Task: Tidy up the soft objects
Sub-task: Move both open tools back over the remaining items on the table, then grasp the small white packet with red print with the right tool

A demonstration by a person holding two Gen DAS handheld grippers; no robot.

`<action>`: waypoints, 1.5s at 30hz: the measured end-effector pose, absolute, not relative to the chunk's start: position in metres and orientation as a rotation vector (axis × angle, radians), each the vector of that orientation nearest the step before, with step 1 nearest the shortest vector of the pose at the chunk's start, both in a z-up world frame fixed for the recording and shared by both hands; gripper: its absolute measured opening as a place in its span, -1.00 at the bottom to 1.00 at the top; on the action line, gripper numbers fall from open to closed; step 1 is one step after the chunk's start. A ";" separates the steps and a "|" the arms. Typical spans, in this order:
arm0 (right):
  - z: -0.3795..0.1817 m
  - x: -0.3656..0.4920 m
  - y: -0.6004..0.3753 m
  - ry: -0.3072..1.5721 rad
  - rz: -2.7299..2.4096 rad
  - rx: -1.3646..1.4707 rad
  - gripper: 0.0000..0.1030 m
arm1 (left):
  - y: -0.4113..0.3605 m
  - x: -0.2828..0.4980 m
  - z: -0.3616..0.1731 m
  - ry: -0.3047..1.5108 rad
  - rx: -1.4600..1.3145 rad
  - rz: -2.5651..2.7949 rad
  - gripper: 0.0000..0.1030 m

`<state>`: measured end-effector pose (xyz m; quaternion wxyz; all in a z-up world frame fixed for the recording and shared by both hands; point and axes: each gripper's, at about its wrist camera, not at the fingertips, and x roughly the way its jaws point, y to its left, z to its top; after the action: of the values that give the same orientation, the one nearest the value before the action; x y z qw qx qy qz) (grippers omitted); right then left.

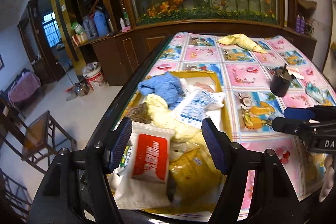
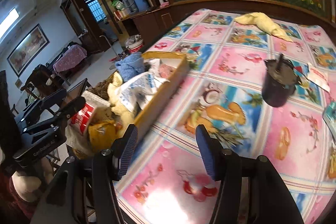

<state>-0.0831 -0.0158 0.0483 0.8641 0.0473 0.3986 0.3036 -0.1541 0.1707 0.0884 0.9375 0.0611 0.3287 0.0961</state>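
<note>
Soft objects: most are piled in the yellow box (image 1: 217,85), straight ahead of my left gripper (image 1: 168,144) and off to the left of my right gripper (image 2: 166,150).
Left gripper: jaws apart, nothing between the pads; it hovers above the near end of the box.
Right gripper: jaws apart, nothing held; it hangs over bare tablecloth (image 2: 241,56) just right of the box wall.
Under my left pads: red-and-white packet (image 1: 150,157), an ochre pouch (image 1: 193,169) beside it.
Further in: pale yellow cloth (image 1: 166,117), white-and-blue bag (image 1: 195,107), blue towel (image 1: 166,86) at the far end.
Why heaped: I judge the box is the collecting place, so items lie loosely on one another.
Beyond my right gripper: dark cup (image 2: 277,85) with a straw, upright, not soft, probably left alone.
Far edge: one yellow cloth (image 2: 262,23) outside the box, well apart from both tools.
Count: one box, two yellow cloths, one blue towel, one cup.
</note>
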 end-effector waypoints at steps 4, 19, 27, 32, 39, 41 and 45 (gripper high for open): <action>0.043 -0.085 -0.040 0.846 0.602 0.148 0.11 | 0.148 -0.154 0.086 0.692 0.175 0.166 0.35; 0.041 -0.077 -0.141 0.803 0.445 0.257 0.12 | 0.083 -0.140 0.075 0.737 0.273 0.042 0.35; 0.061 -0.005 -0.258 0.797 0.174 0.339 0.13 | 0.052 -0.138 0.065 0.753 0.225 -0.168 0.35; 0.053 0.069 -0.257 0.898 0.117 0.214 0.13 | 0.043 -0.135 0.061 0.765 0.217 -0.213 0.35; 0.017 0.160 -0.243 1.063 0.007 0.154 -0.01 | 0.054 -0.132 0.055 0.791 0.180 -0.216 0.35; 0.015 0.157 -0.232 1.060 -0.019 0.079 -0.11 | 0.059 -0.129 0.054 0.796 0.166 -0.214 0.35; 0.020 0.135 -0.210 1.105 0.017 -0.015 -0.37 | 0.068 -0.121 0.051 0.806 0.114 -0.219 0.35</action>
<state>0.1351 -0.2101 0.0200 0.8512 -0.0072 0.5247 0.0079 -0.1211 0.0680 0.0508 0.9124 0.0553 0.3913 -0.1063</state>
